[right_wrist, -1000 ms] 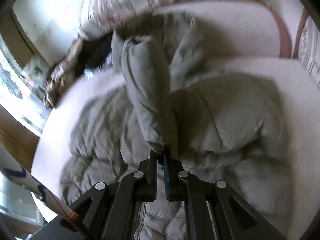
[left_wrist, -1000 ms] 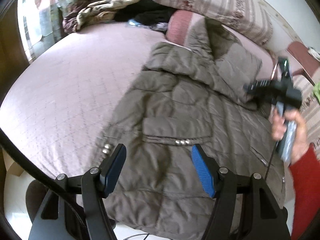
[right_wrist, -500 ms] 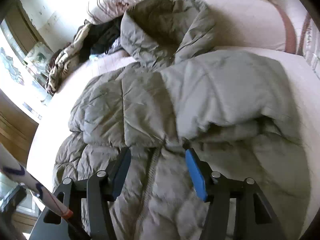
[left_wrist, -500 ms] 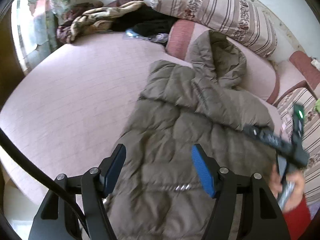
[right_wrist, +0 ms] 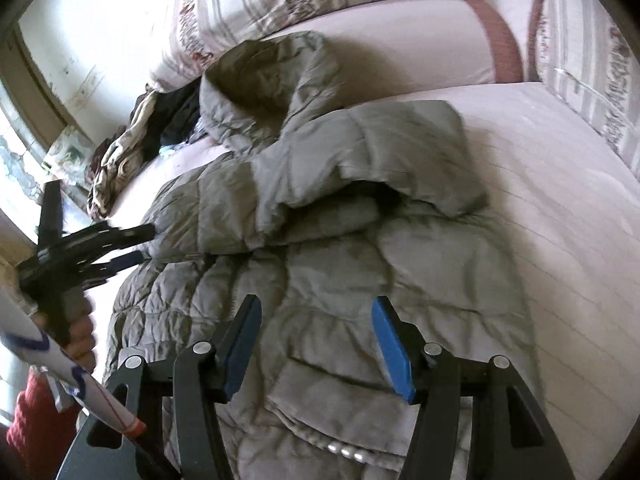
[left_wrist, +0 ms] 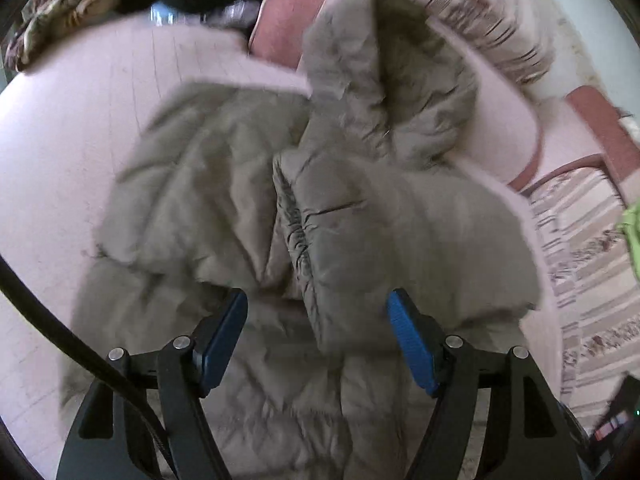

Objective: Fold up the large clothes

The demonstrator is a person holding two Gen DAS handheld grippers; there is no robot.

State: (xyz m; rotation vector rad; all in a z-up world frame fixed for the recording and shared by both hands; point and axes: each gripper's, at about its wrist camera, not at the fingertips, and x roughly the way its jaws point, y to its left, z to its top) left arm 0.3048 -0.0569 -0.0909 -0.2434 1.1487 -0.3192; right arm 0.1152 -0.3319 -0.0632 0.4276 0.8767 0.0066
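Both pairs of fingers stand well apart with nothing between them: the right gripper [right_wrist: 316, 344], which a second ago pinched a sleeve of the padded coat [right_wrist: 320, 264], has just been opening and now hovers empty above the coat's lower panel. Close by, the left gripper [left_wrist: 316, 338] hangs over the coat's middle, its blue pads clear of the fabric. That released sleeve [left_wrist: 400, 232] now lies folded across the chest, meeting the other folded sleeve. Further off, the hood [right_wrist: 264, 80] rests against the striped pillow [right_wrist: 280, 4] at the head of the bed [right_wrist: 560, 220]. With the sleeves in, the coat looks ready for its lengthwise fold, hem toward hood.
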